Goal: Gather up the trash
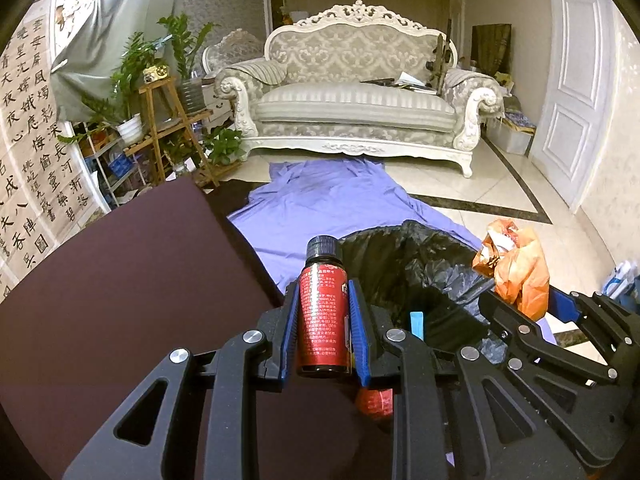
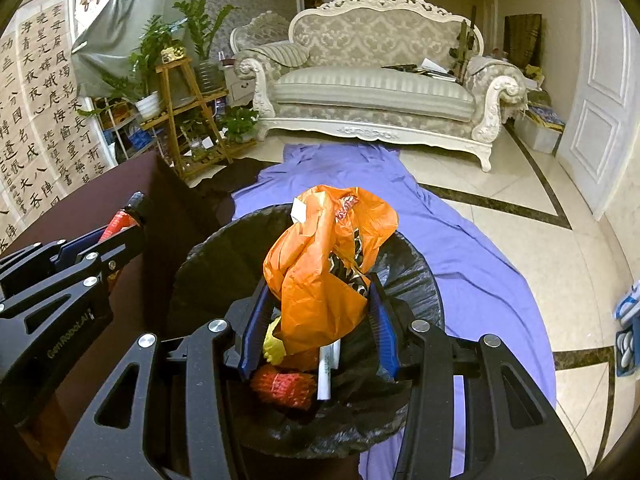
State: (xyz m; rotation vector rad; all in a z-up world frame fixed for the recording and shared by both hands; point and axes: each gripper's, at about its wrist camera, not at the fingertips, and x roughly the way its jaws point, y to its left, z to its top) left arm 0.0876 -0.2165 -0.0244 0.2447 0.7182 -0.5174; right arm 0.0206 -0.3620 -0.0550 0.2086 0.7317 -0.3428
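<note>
My left gripper [image 1: 323,322] is shut on a small red-labelled bottle [image 1: 322,312] with a black cap, held upright over the edge of the dark brown table [image 1: 120,300], beside the bin. My right gripper [image 2: 320,320] is shut on a crumpled orange plastic bag [image 2: 320,264] and holds it above the bin lined with a black bag [image 2: 416,264]. The orange bag also shows in the left wrist view [image 1: 516,268], and the left gripper with its bottle shows in the right wrist view [image 2: 120,224]. Red netting [image 2: 284,386], a white roll [image 2: 328,372] and something yellow lie in the bin.
A purple sheet [image 1: 332,196] lies on the tiled floor [image 1: 480,184] in front of an ornate grey sofa [image 1: 356,92]. A wooden plant stand [image 1: 168,120] with potted plants stands at the left. A white door [image 1: 576,92] is at the right.
</note>
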